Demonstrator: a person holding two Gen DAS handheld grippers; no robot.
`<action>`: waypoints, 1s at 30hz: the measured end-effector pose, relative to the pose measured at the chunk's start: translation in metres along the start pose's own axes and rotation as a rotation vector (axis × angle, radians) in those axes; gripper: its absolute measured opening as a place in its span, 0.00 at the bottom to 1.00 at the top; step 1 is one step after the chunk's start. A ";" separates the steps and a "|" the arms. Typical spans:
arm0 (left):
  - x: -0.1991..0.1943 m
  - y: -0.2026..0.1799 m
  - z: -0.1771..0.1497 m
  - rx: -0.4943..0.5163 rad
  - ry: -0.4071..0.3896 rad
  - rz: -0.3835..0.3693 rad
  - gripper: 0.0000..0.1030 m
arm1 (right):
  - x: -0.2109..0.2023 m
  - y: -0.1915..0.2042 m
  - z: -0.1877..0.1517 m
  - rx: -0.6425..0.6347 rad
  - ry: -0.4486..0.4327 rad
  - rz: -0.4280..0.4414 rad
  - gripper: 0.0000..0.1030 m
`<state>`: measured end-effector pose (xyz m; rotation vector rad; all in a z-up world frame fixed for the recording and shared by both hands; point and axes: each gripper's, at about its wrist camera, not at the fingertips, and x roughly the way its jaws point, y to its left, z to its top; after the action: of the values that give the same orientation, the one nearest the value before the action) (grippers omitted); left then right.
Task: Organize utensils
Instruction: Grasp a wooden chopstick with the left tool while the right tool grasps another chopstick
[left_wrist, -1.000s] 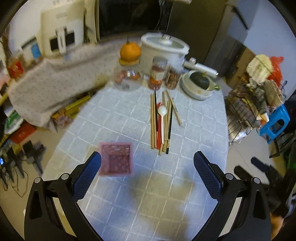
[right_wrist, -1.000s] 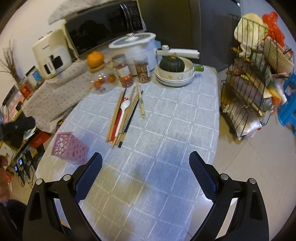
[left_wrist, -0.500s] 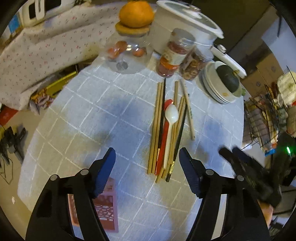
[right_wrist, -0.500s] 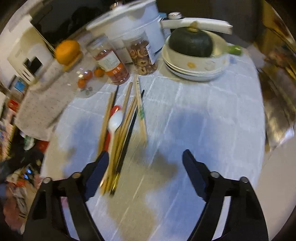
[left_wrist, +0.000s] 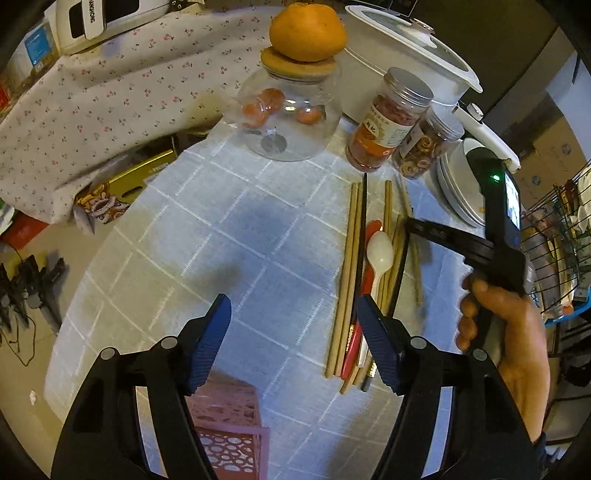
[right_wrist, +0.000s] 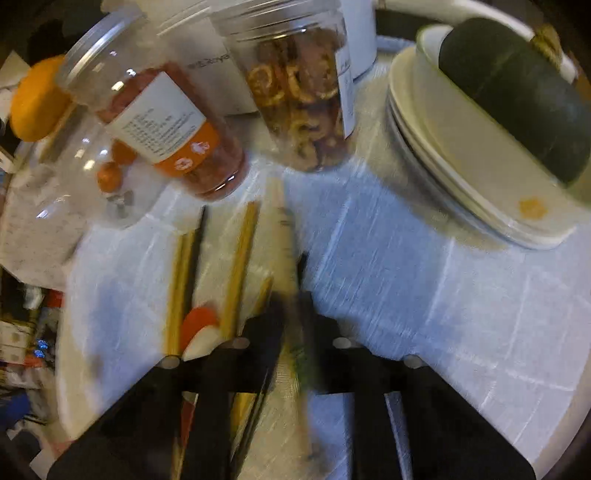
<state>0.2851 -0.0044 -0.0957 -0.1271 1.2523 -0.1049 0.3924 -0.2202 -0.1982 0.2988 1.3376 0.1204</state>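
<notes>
R gripper (right_wrist: 295, 295) fingers now pinched on pale chopstick (right_wrist: 282, 225); L gripper (left_wrist: 293, 317) fingers narrowed, holding nothing.

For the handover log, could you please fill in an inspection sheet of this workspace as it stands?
Surface: table, blue-grey checked cloth.
Job's things: chopsticks, white spoon, red spoon bundled together; pink basket at near edge.
Clutter: glass jar with orange on its lid, two snack jars, cooker, bowls holding squash.
Grippers: left gripper open; right gripper nearly closed around a chopstick, blurred.
Cables: tangle on floor.
Surroundings: wire rack.
</notes>
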 end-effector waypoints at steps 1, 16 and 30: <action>0.001 -0.001 0.000 0.003 -0.002 -0.001 0.65 | -0.005 -0.003 -0.001 0.008 -0.010 0.006 0.10; 0.058 -0.074 -0.007 0.123 0.080 -0.016 0.48 | -0.058 -0.072 -0.062 0.103 -0.056 0.174 0.10; 0.111 -0.056 0.022 0.037 0.075 0.126 0.26 | -0.065 -0.081 -0.068 0.124 -0.067 0.245 0.10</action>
<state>0.3400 -0.0751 -0.1849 -0.0119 1.3288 -0.0240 0.3042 -0.3041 -0.1733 0.5671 1.2409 0.2315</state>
